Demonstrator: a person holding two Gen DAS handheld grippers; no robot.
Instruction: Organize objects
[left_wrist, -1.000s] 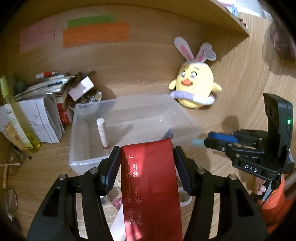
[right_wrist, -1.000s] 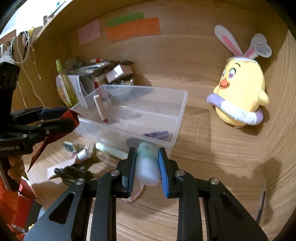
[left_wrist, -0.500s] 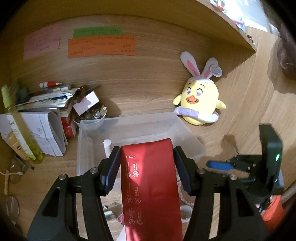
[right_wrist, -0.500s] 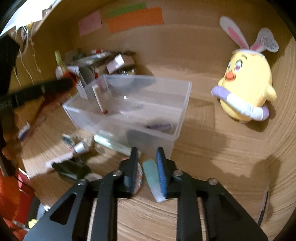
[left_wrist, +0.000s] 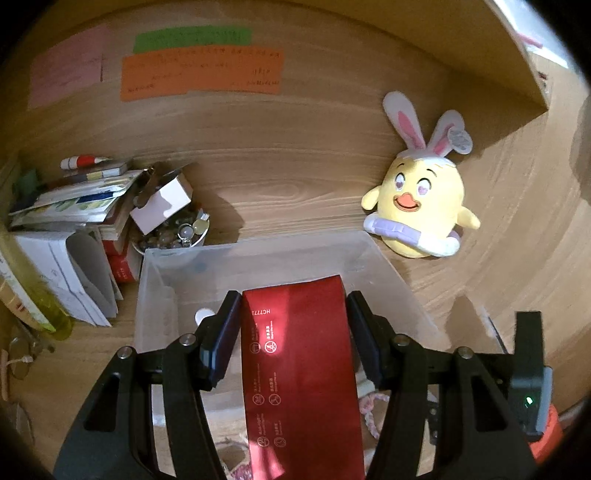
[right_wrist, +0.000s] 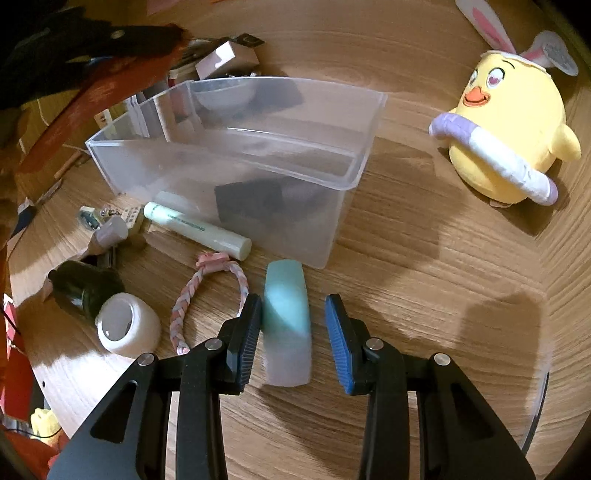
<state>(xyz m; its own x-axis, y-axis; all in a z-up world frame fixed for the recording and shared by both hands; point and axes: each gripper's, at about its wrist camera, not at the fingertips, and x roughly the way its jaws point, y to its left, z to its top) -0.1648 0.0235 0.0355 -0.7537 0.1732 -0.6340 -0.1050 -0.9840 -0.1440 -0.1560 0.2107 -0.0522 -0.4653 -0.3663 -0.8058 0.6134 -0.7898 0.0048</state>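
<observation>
Left gripper is clamping a flat, glossy red packet with white print between both fingers, holding it above the near edge of the clear rectangular plastic bin. The packet is not yet released into the bin.

Right gripper is standing with jaws spread wide around a pale teal-to-lilac rounded tube lying on the wooden desk. Left finger is touching or nearly touching the tube's side; right finger is clearly apart from it. Nothing is gripped on this side. The tube is lying just outside the bin's near corner.

Progress, judged from the layout: early to middle. Inside the bin, a white cylindrical stick is showing in the left view, and a dark shape is visible through the wall in the right view; what it is cannot be told.

Outside the bin and waiting:
- pale green cylindrical tube, lying against the bin's front wall
- pink-and-white braided cord loop
- white round jar with clear lid
- dark green glass bottle
- small blurred items beside these

Yellow plush chick with rabbit ears is sitting well apart to the right; whether it counts as part of the job is unclear.
</observation>
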